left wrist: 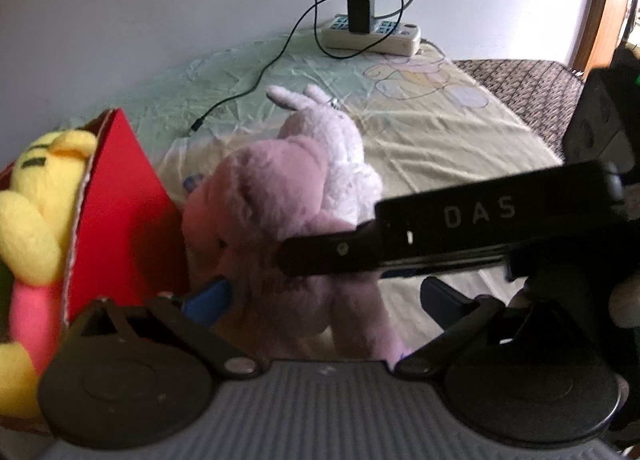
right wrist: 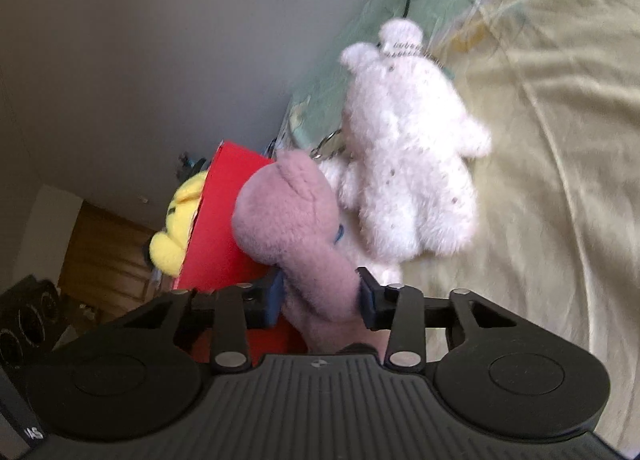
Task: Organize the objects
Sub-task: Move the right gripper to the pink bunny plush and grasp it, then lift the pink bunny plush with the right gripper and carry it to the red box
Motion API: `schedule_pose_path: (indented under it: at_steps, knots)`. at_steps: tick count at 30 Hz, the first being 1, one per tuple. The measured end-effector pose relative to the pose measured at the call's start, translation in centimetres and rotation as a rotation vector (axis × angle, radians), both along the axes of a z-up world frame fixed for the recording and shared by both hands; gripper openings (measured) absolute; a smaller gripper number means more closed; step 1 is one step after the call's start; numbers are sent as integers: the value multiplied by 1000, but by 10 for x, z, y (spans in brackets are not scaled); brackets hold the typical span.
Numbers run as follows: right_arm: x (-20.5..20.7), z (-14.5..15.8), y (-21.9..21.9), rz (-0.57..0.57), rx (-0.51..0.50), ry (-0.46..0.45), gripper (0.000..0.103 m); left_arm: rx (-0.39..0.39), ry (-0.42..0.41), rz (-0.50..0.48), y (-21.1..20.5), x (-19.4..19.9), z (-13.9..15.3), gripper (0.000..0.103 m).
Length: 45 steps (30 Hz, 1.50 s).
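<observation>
Right hand-held gripper (right wrist: 320, 298) is clamped on the pink plush toy (right wrist: 292, 220), with the blue pads squeezing its lower body from both sides. Its head sticks up past the fingertips and leans toward the red box (right wrist: 216, 232) on the left. From the left wrist view you can see the same right hand-held gripper (left wrist: 288, 256) reaching in from the right side, with its tip buried in the pink plush toy (left wrist: 272, 228).

Left hand-held gripper (left wrist: 324, 300) is spread wide and not holding anything. The pink toy sits between its two fingers, but the pads don't look like they're pressing on it; the blue pad (left wrist: 208, 300) on the left is just beside the fur and the other one is well off to the right.

White plush toy (right wrist: 408, 164) is right behind the pink one, touching it, lying on the bed sheet (right wrist: 540, 180). A yellow plush toy (left wrist: 36, 212) is already sitting in the red box (left wrist: 116, 216), which stands just left of the pink toy. Farther back on the bed are a power strip (left wrist: 372, 34) with a black charger (left wrist: 360, 12) plugged in and a black cable (left wrist: 256, 84) trailing across the sheet.
</observation>
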State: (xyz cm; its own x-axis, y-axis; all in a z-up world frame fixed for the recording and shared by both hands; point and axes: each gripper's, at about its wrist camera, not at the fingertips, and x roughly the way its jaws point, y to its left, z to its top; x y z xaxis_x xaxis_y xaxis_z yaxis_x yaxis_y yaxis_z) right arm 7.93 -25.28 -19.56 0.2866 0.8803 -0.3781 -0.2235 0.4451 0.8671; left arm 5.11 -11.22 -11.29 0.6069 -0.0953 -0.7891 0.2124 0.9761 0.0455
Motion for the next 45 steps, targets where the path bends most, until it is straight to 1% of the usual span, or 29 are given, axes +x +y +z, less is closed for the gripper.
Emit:
schedule_pose_path:
  at_steps: [1, 3, 5, 9, 16, 19, 22, 30, 35, 40, 42, 43, 45]
  knots:
    - [-2, 1, 0, 10, -3, -2, 38, -8, 1, -10, 0, -1, 1, 95]
    - [-6, 5, -2, 27, -8, -15, 35, -26, 8, -32, -3, -4, 3, 93]
    - [-11, 10, -5, 40, -21, -28, 34, -28, 5, -43, -4, -9, 3, 93]
    - [-26, 20, -11, 52, -45, -54, 33, -20, 4, -71, -8, -18, 6, 87]
    - [-52, 38, -16, 38, -77, -103, 30, -45, -2, -111, -13, -37, 12, 87]
    - [-67, 46, -20, 31, -93, -129, 30, -71, 4, -116, -10, -45, 16, 87]
    - [-69, 49, -17, 28, -103, -151, 30, -85, 1, -129, -10, -53, 21, 87]
    - [-91, 73, -14, 27, -80, -197, 29, -92, -60, -150, -8, -76, 41, 87]
    - [-95, 88, -5, 44, -54, -232, 29, -88, -103, -142, 2, -87, 56, 87]
    - [-96, 105, 11, 59, -26, -280, 29, -92, -147, -123, 20, -95, 75, 87]
    - [-99, 120, 24, 64, -21, -320, 29, -92, -172, -115, 28, -99, 84, 87]
    - [-99, 120, 24, 64, -21, -320, 29, -94, -183, -112, 32, -101, 88, 87]
    - [-100, 131, 35, 63, -20, -351, 29, -101, -212, -112, 45, -108, 99, 87]
